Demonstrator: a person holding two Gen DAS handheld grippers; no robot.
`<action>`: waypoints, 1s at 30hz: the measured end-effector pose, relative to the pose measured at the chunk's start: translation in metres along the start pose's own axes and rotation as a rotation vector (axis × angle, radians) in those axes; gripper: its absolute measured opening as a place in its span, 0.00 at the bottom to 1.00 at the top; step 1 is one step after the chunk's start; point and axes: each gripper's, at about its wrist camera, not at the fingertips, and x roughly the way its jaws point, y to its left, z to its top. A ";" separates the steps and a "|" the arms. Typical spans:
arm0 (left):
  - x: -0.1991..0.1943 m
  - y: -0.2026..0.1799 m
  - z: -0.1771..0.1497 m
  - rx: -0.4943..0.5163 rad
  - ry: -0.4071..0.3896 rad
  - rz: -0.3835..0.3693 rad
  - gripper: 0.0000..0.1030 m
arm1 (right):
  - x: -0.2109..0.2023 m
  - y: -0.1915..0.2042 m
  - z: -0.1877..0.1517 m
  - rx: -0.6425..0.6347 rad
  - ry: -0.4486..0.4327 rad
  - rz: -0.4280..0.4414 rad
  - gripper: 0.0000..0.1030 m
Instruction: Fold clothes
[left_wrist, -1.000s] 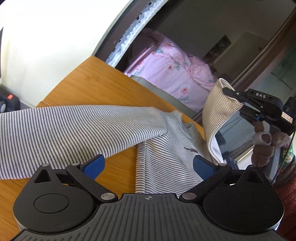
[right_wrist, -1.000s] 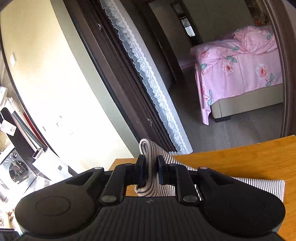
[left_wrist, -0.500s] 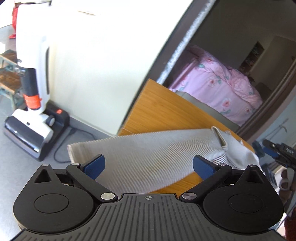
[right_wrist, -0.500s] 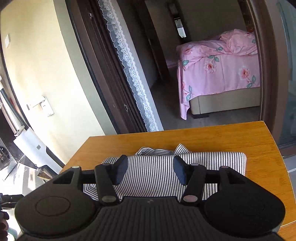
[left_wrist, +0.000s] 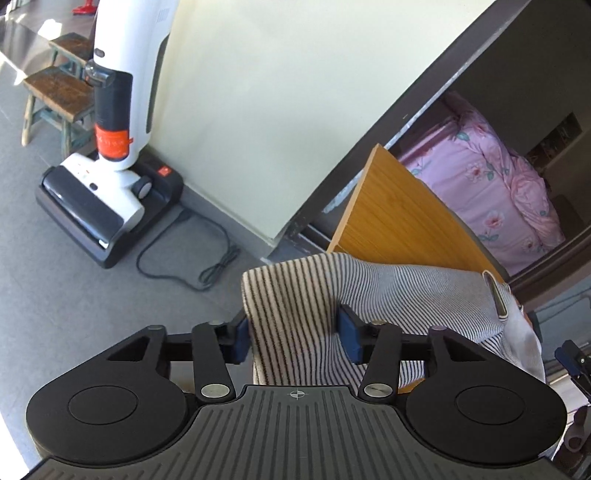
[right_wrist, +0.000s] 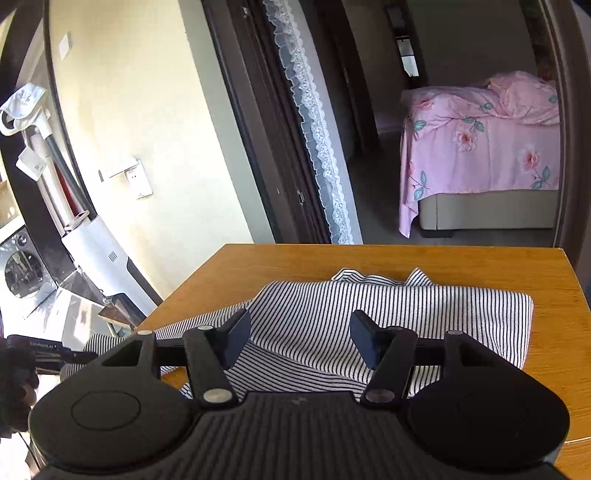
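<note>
A black-and-white striped shirt (right_wrist: 388, 310) lies partly folded on the wooden table (right_wrist: 461, 262). One sleeve (left_wrist: 295, 299) hangs past the table's left edge. My left gripper (left_wrist: 295, 338) has its blue pads on both sides of the sleeve's cuff end, jaws part-way closed, the cloth bunched between them. My right gripper (right_wrist: 301, 338) is open and empty, just above the shirt's body. The left gripper also shows small at the left edge of the right wrist view (right_wrist: 74, 356).
A white upright floor cleaner (left_wrist: 110, 140) stands on its dock by the wall, with a cable on the floor. A wooden stool (left_wrist: 55, 92) is behind it. A bed with pink floral bedding (right_wrist: 480, 147) lies past the doorway. The table's edge (left_wrist: 351, 206) is near the sleeve.
My right gripper let go of the shirt fold, opened and drew back over the table. My left gripper swung left off the table and its jaws have narrowed around the sleeve end.
</note>
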 end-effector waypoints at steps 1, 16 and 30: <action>-0.003 -0.005 0.002 0.025 -0.016 -0.006 0.32 | -0.002 0.007 -0.002 -0.036 -0.007 0.002 0.59; -0.026 -0.196 0.018 0.300 -0.013 -0.459 0.20 | 0.001 0.140 -0.035 -0.442 -0.253 0.094 0.58; -0.011 -0.234 0.006 0.411 -0.133 -0.499 0.79 | -0.002 -0.024 0.036 0.007 -0.265 -0.126 0.07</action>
